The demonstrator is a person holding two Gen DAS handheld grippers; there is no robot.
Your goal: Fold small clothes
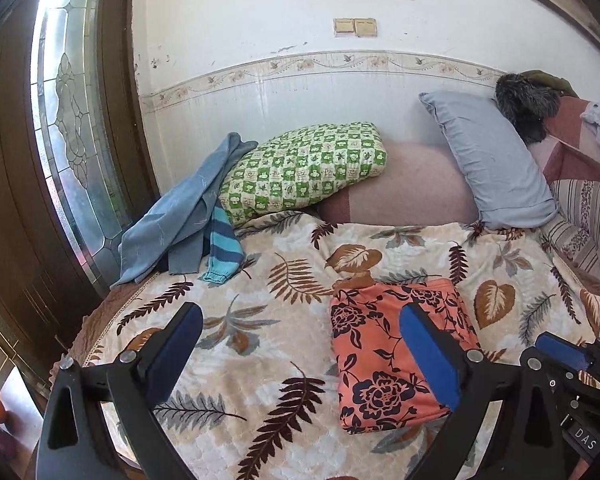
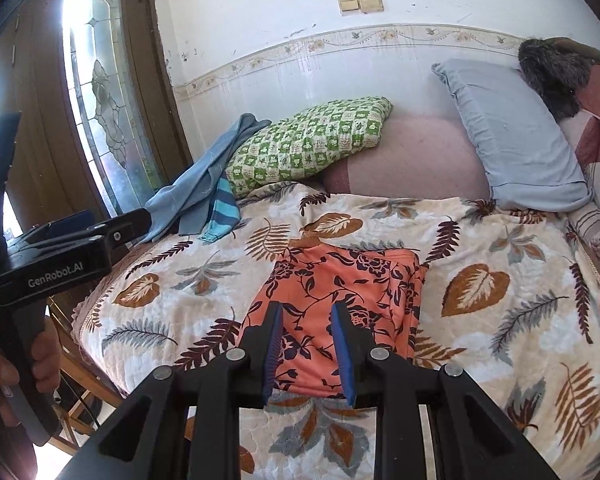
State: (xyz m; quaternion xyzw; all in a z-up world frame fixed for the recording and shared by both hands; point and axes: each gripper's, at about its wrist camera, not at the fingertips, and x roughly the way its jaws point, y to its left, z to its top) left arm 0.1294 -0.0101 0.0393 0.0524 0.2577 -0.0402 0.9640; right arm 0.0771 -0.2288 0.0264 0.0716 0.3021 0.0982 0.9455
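A folded orange garment with dark flowers (image 1: 376, 360) lies flat on the leaf-patterned blanket (image 1: 260, 360); it also shows in the right wrist view (image 2: 340, 292). My left gripper (image 1: 300, 320) is wide open and empty, hovering over the blanket with its right finger above the garment's right side. My right gripper (image 2: 307, 314) is open and empty above the garment's near edge. The left gripper shows from the side (image 2: 100, 224) at the bed's left edge. A pile of blue clothes (image 1: 188, 220) with a striped sleeve lies at the bed's far left corner.
A green checked pillow (image 1: 304, 172), a pink cushion (image 1: 404, 188) and a grey-blue pillow (image 1: 488, 160) lean on the far wall. A wooden door with glass (image 1: 72, 120) is on the left. A striped sofa arm (image 1: 588, 216) borders the right.
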